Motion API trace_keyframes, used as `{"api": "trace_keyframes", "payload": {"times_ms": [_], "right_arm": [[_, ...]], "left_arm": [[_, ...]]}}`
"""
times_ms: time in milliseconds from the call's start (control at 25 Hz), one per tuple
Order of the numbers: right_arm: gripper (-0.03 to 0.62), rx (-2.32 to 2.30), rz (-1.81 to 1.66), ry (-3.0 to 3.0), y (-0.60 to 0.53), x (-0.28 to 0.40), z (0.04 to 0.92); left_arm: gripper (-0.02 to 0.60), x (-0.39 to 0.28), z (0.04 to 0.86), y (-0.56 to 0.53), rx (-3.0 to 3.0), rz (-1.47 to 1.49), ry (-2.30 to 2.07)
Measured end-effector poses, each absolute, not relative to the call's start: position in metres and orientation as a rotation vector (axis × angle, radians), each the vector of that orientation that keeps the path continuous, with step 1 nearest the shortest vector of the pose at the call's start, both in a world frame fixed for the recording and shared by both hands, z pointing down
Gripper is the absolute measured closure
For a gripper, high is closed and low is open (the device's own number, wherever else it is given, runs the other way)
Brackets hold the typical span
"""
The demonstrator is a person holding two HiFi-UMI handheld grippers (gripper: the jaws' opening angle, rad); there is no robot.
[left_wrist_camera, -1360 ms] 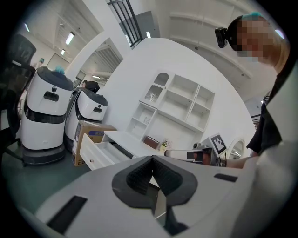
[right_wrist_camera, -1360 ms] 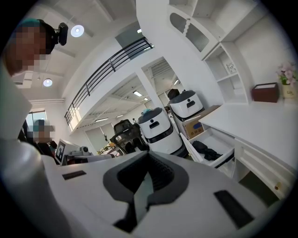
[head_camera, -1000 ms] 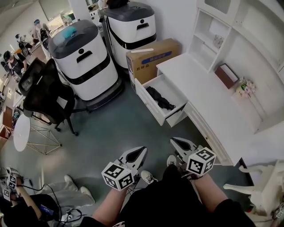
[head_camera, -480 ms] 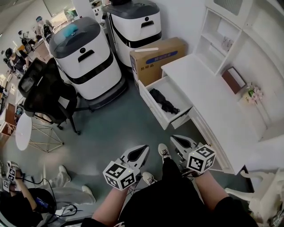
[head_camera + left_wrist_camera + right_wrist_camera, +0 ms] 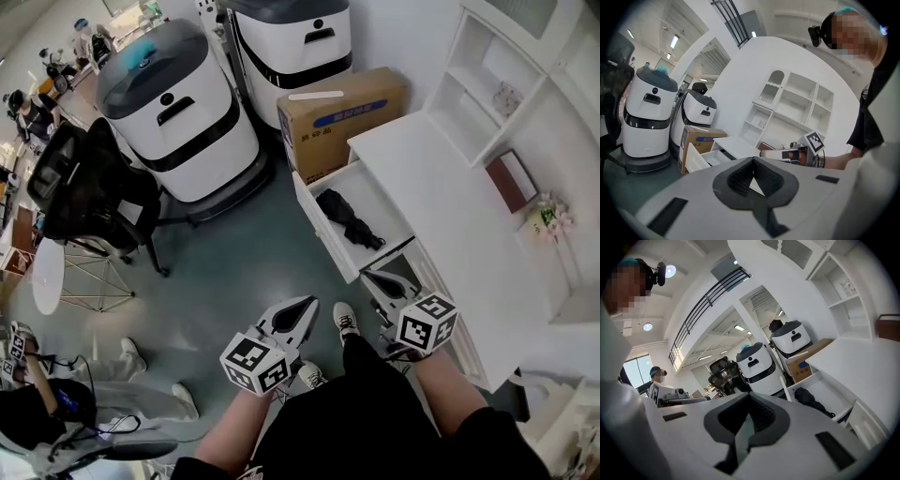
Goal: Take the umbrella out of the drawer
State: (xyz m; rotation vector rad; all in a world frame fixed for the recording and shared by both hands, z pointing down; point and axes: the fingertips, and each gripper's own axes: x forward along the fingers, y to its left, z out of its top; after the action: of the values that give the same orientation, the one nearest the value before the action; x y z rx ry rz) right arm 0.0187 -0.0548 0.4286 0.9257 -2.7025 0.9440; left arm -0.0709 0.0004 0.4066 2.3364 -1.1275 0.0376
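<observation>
A folded black umbrella (image 5: 349, 217) lies in the open white drawer (image 5: 322, 228) of the desk; it also shows in the right gripper view (image 5: 813, 401). Both grippers hang over the floor, short of the drawer, and hold nothing. My right gripper (image 5: 370, 277) is shut, its tips just below the drawer's near corner. My left gripper (image 5: 305, 305) is shut too, further left and lower. In the left gripper view the jaws (image 5: 752, 161) meet at their tips, with the drawer (image 5: 701, 157) and the right gripper (image 5: 787, 153) beyond. The right gripper's jaws (image 5: 751, 397) point toward the drawer.
Two white-and-black machines (image 5: 178, 112) (image 5: 295, 47) and a cardboard box (image 5: 342, 108) stand behind the drawer. The white desk (image 5: 441, 197) and shelves (image 5: 525, 103) run along the right. A black office chair (image 5: 89, 192) and a round white table (image 5: 45, 277) stand left; a person (image 5: 56, 412) sits lower left.
Both grippers have moved forward toward the open drawer, the right one now close to its near corner. The person has stepped nearer the desk. Both sets of jaws stay shut.
</observation>
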Motion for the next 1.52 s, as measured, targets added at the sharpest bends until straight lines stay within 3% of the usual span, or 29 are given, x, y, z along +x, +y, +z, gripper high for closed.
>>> {"api": "trace_keyframes", "payload": {"times_ms": [880,1520], "right_arm": [[0.592,0.864,1.009,-2.591,-0.179,0.023,0.500],[0.589,0.853,0.793,-2.458,-0.241,0.029,0.592]], "left_arm": [[0.577,-0.050,0.481,-0.101,2.299,0.166,-1.147],[0.577,-0.025,0.525,-0.145,2.264,0.232,-1.137]]}}
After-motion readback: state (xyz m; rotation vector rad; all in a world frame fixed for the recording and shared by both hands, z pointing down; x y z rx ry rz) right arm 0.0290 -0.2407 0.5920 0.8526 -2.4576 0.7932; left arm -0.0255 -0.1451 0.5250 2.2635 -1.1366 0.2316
